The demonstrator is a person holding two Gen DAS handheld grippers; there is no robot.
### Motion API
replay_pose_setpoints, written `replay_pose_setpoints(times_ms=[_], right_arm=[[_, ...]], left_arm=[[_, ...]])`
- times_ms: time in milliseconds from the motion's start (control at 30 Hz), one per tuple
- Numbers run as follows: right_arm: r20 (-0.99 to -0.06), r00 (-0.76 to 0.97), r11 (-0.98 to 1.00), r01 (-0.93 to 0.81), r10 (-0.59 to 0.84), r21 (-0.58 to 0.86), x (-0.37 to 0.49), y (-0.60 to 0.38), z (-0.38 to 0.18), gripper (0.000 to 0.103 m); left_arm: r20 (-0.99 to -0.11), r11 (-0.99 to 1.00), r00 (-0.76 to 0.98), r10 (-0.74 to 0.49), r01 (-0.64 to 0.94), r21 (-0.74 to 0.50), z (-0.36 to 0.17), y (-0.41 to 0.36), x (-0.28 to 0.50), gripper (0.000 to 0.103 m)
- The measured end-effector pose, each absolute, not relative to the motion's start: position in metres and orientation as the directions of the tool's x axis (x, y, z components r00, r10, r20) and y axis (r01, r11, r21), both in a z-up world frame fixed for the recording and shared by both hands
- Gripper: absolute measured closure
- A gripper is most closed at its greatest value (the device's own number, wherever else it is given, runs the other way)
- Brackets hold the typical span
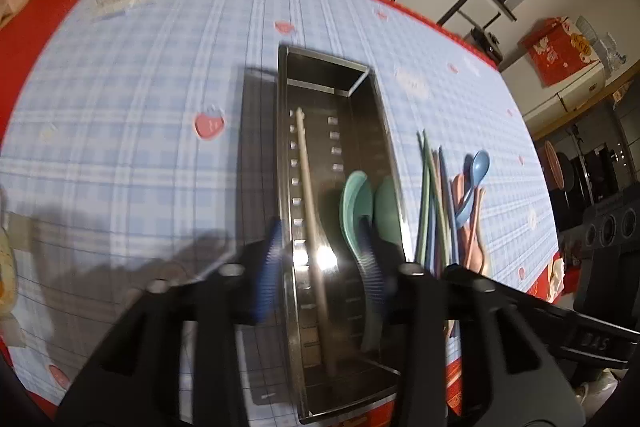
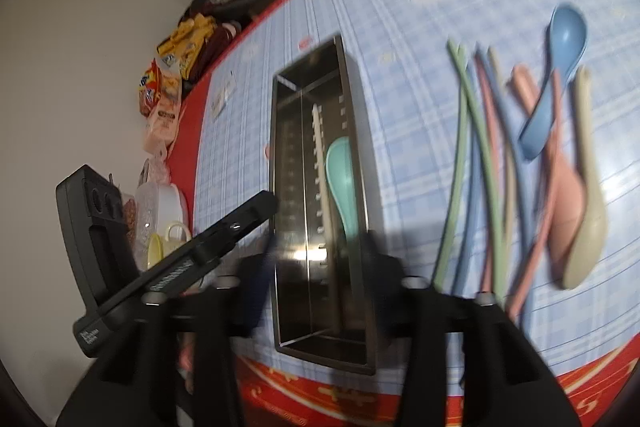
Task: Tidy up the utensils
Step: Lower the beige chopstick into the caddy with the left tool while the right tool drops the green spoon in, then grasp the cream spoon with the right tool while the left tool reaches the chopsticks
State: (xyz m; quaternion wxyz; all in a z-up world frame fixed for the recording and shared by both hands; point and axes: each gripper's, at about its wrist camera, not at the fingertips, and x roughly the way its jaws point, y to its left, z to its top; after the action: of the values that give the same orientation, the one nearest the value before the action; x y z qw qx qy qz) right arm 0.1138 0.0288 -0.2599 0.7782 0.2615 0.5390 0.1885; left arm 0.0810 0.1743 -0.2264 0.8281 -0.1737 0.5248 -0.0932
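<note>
Left of the metal tray point(image 1: 362, 115) the table point(image 1: 140, 99) lies bare; right of the tray, chopsticks point(image 2: 476, 163) and spoons point(image 2: 568, 187) crowd the cloth.

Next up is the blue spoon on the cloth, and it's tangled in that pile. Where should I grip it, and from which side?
Take the blue spoon by its bowl end, coming straight down from above. The bowl lies clear on the tablecloth, away from the pile, while its handle crosses over the pink utensils, close to the chopsticks. Jaws across the bowl's narrow neck probably give the cleanest pinch.
</note>
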Motion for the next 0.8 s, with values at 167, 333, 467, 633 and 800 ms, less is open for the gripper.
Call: replay_pose_setpoints(times_ms=[167, 333, 467, 633, 800], right_arm=[[-0.768, 0.42, 0.855, -0.039, 0.483, 0.517, 0.106, 0.014, -0.243, 0.022], [-0.786, 0.447, 0.878, 0.002, 0.427, 0.478, 0.095, -0.008, -0.246, 0.006], [-0.81, 0.45, 0.896, 0.046, 0.377, 0.442, 0.086, -0.019, -0.253, 0.006], [-0.824, 0.458, 0.908, 0.082, 0.332, 0.412, 0.077, -0.033, -0.255, 0.006], [-0.846, 0.456, 0.934, 0.083, 0.275, 0.348, 0.069, -0.043, -0.258, 0.006]], left_arm=[[-0.82, 0.921, 0.473, -0.322, -0.042, -0.386, -0.208, 0.185, 0.077, 0.028], [-0.817, 0.921, 0.493, -0.301, -0.071, -0.382, -0.196, 0.192, 0.072, 0.006], [-0.824, 0.927, 0.494, -0.277, -0.088, -0.365, -0.194, 0.192, 0.066, 0.006], [-0.824, 0.94, 0.513, -0.239, -0.089, -0.328, -0.196, 0.184, 0.056, 0.006], [-0.818, 0.949, 0.525, -0.234, -0.059, -0.309, -0.2, 0.167, 0.044, 0.006]])
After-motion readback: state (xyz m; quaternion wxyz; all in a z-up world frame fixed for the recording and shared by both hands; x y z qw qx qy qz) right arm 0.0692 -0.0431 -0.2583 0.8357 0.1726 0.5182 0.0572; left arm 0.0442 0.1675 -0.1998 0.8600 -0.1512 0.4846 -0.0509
